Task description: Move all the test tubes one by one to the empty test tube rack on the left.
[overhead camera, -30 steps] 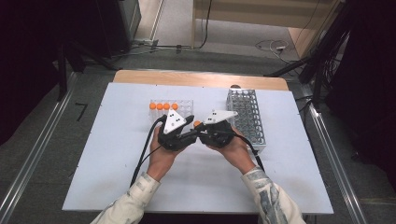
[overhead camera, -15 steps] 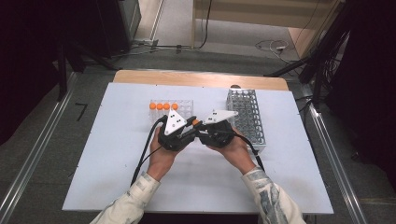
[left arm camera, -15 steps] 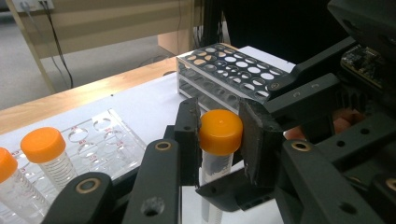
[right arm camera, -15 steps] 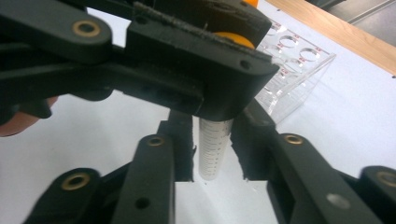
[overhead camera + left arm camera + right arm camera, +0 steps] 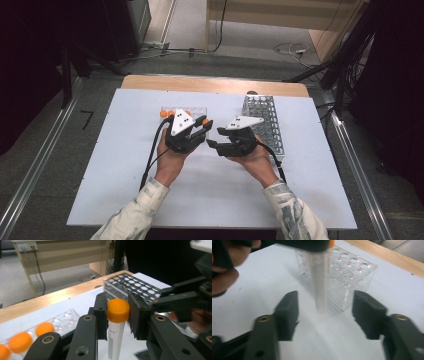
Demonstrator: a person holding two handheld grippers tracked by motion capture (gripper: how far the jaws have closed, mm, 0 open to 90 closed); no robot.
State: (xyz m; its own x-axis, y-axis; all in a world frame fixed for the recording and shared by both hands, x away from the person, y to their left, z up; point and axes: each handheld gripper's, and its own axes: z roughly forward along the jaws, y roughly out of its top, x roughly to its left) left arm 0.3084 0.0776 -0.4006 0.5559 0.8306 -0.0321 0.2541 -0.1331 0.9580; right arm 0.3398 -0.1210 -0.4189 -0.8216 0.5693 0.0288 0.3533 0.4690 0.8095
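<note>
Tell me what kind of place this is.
Probably a lab bench set up for recording: a capped tube held in the left gripper, a clear rack, a metal rack.

High view looks forward and down from above the person's side, far enough to take in the whole table. Left gripper view sits close, looking level along its jaws. Right gripper view sits close, angled down. All three share the tube and clear rack.

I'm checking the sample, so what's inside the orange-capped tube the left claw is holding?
The tube looks clear and empty along its visible body in the right gripper view. The orange cap and the left claw cover its top, so that part stays unseen.
</note>
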